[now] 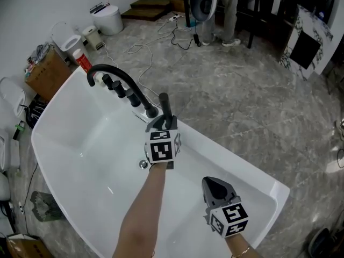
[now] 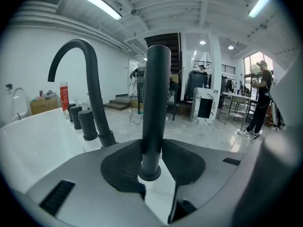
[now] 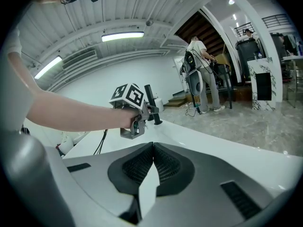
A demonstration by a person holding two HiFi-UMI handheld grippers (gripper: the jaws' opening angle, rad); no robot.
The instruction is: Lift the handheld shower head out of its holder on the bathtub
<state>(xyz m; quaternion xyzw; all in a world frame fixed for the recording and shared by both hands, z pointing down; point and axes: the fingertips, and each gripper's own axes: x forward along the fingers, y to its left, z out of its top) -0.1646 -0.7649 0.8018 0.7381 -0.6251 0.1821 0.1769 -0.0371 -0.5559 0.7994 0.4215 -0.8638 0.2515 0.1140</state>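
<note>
Pinching the upright shower head (image 2: pixel 156 103) squarely between its jaws, just above the holder (image 2: pixel 150 175), your left gripper (image 2: pixel 152 157) is nearer. Your right gripper (image 3: pixel 151 160), jaws pressed together and empty, sits well apart.

No words or numbers can be read: the red bottle's (image 1: pixel 83 61) label is too small, and the marker cubes (image 1: pixel 162 147) bear only black-and-white squares.
</note>
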